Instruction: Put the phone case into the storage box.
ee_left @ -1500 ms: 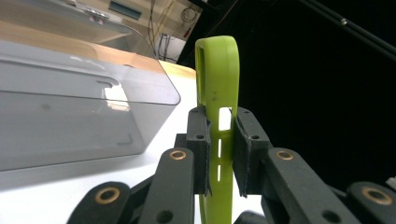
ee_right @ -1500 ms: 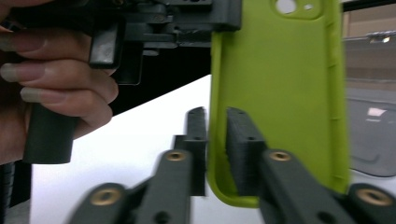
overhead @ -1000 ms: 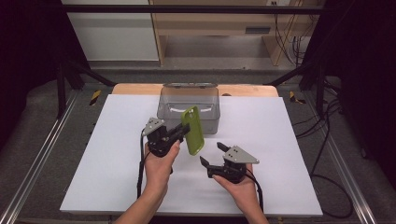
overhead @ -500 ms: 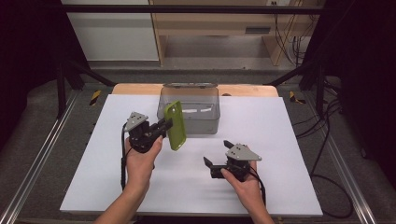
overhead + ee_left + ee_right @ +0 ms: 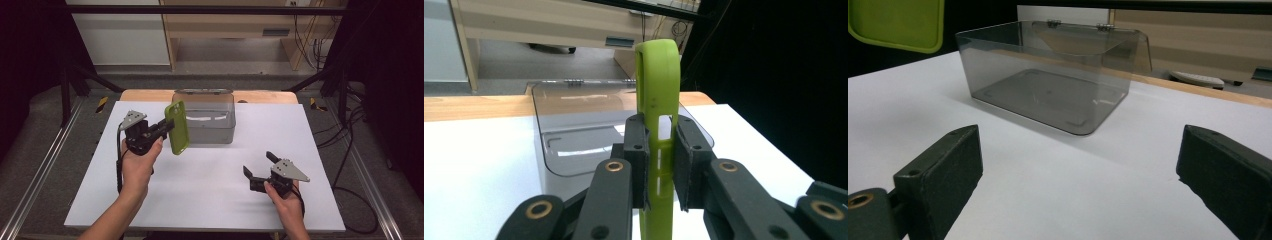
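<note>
A lime-green phone case (image 5: 178,127) stands on edge above the white table, with my left gripper (image 5: 167,128) shut on it just left of the clear grey box (image 5: 210,117). In the left gripper view both pads clamp the green case (image 5: 658,125) near its lower half, and the box (image 5: 574,140) lies behind my left gripper (image 5: 659,165). My right gripper (image 5: 259,169) rests low at the front right; its jaws have just been opening and nothing is between them. From the right gripper (image 5: 1080,150) view, the empty box (image 5: 1048,95) is ahead and the case (image 5: 898,22) is at the top left.
The box has a hinged lid (image 5: 202,93) leaning back against the wooden strip (image 5: 145,95) at the table's far edge. Bare white tabletop (image 5: 210,180) spreads between the two hands. Metal rails (image 5: 40,170) run along both sides.
My left hand has carried the green case to the left and a little upward. The right hand has slid to the right, and its jaws stand wider.
</note>
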`<state>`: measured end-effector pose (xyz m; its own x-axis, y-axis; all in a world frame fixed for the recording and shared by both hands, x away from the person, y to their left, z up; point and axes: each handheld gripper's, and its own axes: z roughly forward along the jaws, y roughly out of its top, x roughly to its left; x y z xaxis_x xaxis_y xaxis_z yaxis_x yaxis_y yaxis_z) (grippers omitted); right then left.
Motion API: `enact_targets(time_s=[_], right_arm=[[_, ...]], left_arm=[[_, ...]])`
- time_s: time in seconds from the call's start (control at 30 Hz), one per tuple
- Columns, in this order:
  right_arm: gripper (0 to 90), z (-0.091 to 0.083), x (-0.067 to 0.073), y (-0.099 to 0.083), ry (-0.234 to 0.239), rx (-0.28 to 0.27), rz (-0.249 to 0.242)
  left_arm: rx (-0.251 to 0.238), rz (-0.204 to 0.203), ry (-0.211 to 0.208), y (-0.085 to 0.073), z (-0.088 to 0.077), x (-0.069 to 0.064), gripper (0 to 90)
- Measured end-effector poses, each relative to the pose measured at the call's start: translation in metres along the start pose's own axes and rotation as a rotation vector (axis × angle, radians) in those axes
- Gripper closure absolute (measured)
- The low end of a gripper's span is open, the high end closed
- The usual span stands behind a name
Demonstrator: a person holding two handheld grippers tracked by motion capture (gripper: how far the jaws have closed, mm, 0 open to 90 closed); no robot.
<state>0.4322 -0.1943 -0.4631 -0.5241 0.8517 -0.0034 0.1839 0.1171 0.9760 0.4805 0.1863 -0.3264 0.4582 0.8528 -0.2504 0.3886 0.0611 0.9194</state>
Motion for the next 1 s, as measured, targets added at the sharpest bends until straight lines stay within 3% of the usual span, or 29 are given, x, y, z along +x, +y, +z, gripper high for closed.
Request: enact_targets(time_s=[0.43,0.83,1.0], right_arm=[[4.1,-0.002,-0.004,-0.001,-0.025,-0.012,-0.013],[4.0,-0.004,-0.006,0.000,-0.037,-0.010,-0.013],[4.0,-0.003,-0.006,-0.001,-0.033,-0.005,-0.019]], left_arm=[[-0.015,0.064,0.060,0.028,0.003,0.008,78.0],[-0.018,0.091,0.095,0.039,0.008,0.010,78.0],[-0.020,0.081,0.102,0.040,0.008,0.013,78.0]])
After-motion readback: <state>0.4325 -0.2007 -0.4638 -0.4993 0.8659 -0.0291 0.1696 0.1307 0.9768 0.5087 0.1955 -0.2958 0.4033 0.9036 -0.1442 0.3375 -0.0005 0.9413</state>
